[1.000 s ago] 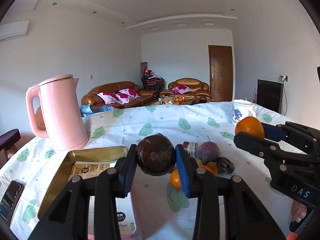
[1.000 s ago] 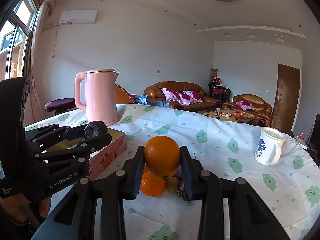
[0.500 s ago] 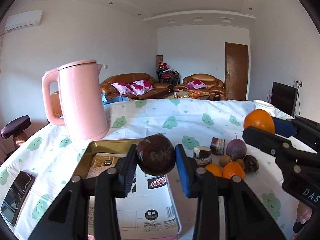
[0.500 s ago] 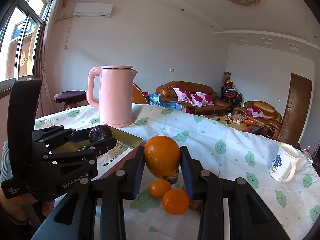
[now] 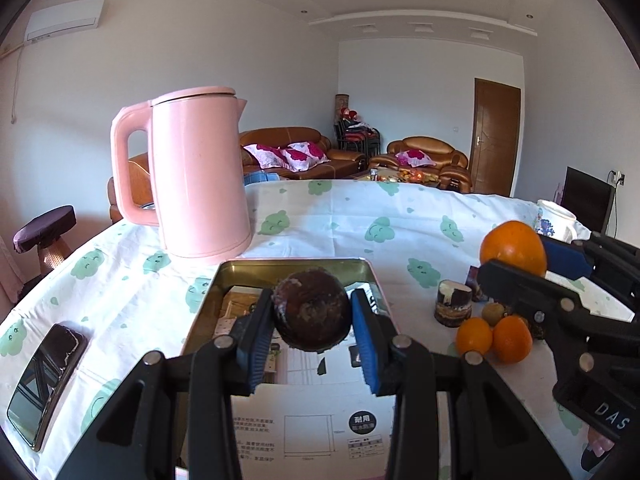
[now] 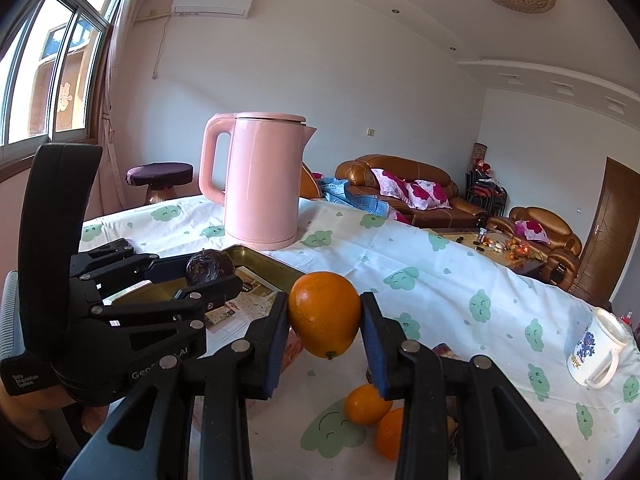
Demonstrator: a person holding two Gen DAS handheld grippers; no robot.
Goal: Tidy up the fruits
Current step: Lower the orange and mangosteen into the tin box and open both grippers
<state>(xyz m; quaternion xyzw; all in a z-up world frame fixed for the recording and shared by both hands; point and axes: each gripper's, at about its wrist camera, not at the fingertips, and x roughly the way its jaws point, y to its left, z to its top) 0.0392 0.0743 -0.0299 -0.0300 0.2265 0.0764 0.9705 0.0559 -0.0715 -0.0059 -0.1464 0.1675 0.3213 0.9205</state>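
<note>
- Your left gripper (image 5: pixel 312 316) pinches a dark round fruit (image 5: pixel 311 314), held above the open gold tin (image 5: pixel 294 267) near the table's (image 5: pixel 352 216) left edge.
- Your right gripper (image 6: pixel 325 320) clamps a big orange (image 6: pixel 324 314) just beside the tin's right rim.
- Two small oranges (image 5: pixel 494 336) lie on the tablecloth right of the tin.
- The pink kettle (image 5: pixel 196 176) stands behind the tin; a phone (image 5: pixel 46 376) lies at the left edge.

The worktop (image 5: pixel 420 216) wears matt printed cloth. The tin (image 5: pixel 208 304) shows brassy, glossy metal, lined with printed paper. The kettle (image 5: pixel 196 176) looks smooth satin plastic. The dark fruit (image 5: pixel 310 312) is rough and dull; the orange (image 6: pixel 324 320) shines, finely pitted.
</note>
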